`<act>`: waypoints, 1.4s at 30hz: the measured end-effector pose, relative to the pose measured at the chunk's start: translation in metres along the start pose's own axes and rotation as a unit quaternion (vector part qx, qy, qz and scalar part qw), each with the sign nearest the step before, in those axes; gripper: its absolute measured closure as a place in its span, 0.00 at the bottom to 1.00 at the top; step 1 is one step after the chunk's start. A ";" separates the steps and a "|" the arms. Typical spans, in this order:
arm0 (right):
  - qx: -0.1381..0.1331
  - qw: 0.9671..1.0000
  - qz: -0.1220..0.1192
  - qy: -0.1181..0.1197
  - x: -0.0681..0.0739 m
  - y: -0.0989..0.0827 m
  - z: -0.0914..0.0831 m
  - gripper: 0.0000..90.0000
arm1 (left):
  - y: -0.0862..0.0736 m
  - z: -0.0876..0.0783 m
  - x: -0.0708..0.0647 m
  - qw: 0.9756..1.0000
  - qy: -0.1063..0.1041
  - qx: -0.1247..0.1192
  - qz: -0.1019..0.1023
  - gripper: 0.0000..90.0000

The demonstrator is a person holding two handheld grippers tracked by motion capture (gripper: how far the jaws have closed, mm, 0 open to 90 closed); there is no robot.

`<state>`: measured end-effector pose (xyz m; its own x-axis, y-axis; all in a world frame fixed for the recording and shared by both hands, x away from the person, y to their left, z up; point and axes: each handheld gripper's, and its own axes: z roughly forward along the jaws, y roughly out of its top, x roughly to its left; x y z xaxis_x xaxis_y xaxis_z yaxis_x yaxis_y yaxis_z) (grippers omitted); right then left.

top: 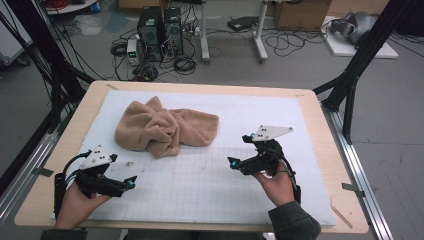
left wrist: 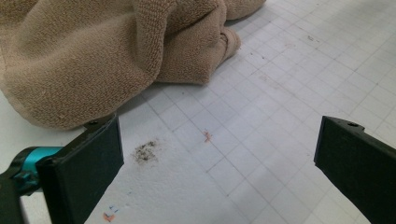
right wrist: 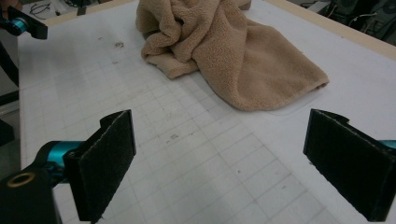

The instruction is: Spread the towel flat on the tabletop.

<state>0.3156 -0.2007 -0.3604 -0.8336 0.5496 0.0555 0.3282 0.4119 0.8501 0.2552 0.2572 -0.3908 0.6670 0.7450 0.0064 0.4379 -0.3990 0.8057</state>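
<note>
On white mat, towel lengthwise left-right.

One crumpled tan towel, one white gridded mat, one wooden table, two hand-held grippers, left gripper, right gripper

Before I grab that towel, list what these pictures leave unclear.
- Towel corners and edges: crumpled, folds bury most of them in the high view; one flat end shows in the right gripper view.
- Towel's far side: cut off by the top and left edges in the left gripper view.
- Dark speck patch on the mat: too small to identify.
- Left gripper and right gripper: tips tiny in the high view; jaws stand wide apart in their own views.
</note>
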 end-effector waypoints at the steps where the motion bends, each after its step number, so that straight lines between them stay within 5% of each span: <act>1: 0.000 1.000 0.000 0.000 0.000 0.000 0.000 0.09 | 0.000 0.000 0.000 1.000 0.000 0.000 -0.001 0.02; 7: 0.007 1.000 -0.003 0.005 0.001 0.005 0.007 0.09 | 0.005 0.003 0.004 1.000 -0.005 -0.006 -0.006 0.03; 17: 0.000 1.000 -0.005 0.001 0.001 0.002 -0.001 0.09 | 0.036 0.025 0.023 0.999 -0.005 -0.032 -0.037 0.11; 25: -0.012 1.000 0.001 -0.003 -0.003 -0.010 -0.014 0.09 | 0.056 0.051 0.035 0.998 -0.005 -0.053 -0.032 0.18; 33: -0.017 1.000 0.012 -0.006 -0.006 -0.023 -0.024 0.09 | 0.062 0.082 0.044 0.999 0.006 -0.016 -0.043 0.24; 37: -0.019 1.000 0.019 -0.007 -0.008 -0.030 -0.026 0.09 | 0.061 0.098 0.048 0.998 -0.003 -0.006 -0.054 0.32; 42: -0.021 0.999 0.027 -0.007 -0.010 -0.039 -0.027 0.09 | 0.059 0.110 0.047 0.998 -0.016 -0.004 -0.057 0.61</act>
<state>0.2994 -0.2423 -0.3796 -0.8084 0.5810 0.0950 0.3541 0.3509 0.8668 0.3788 0.2096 -0.4081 0.6321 0.7678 -0.1040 0.5066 -0.3080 0.8053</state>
